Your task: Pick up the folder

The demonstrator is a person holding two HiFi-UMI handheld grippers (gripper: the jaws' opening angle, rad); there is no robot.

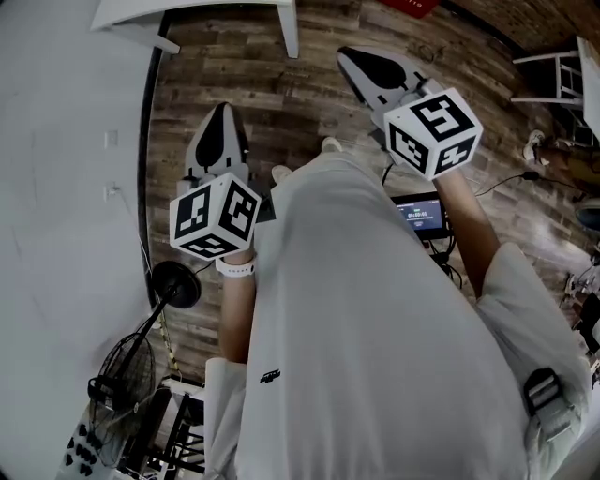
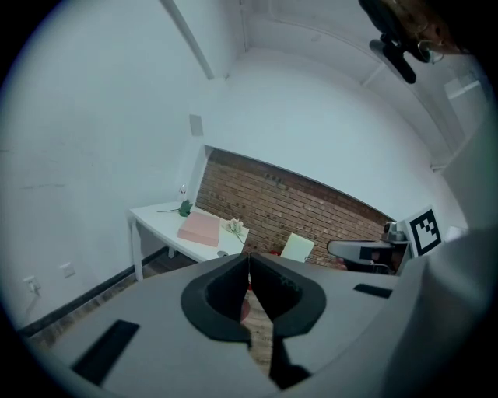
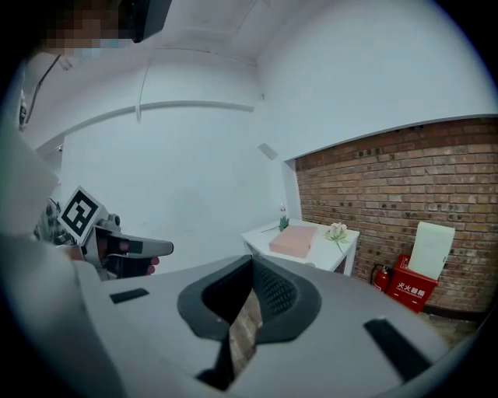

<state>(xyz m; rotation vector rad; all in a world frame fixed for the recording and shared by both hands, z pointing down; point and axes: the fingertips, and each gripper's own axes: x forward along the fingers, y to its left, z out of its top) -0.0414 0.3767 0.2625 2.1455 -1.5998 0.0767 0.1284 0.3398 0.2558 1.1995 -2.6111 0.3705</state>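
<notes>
Head view gives me wood floor [image 1: 309, 94] below and a white table [image 1: 206, 9] at the top edge, more in line with the left gripper [image 1: 222, 108] than with the right gripper [image 1: 349, 56]. Both point slightly down at the floor, well short of the table.

From the left gripper view, the table stands ahead and left of the jaw line against the brick wall [image 2: 311, 210]. The pink folder [image 2: 200, 228] lies flat on top, well apart from either hand. I judge its long side runs along the table's length, though it is too small to be sure. From the right gripper view the folder sits ahead and a little to the right.

Both pairs of jaws are pressed together with nothing between them. I judge the left hand the nearer one, and it must open before it reaches the folder.
</notes>
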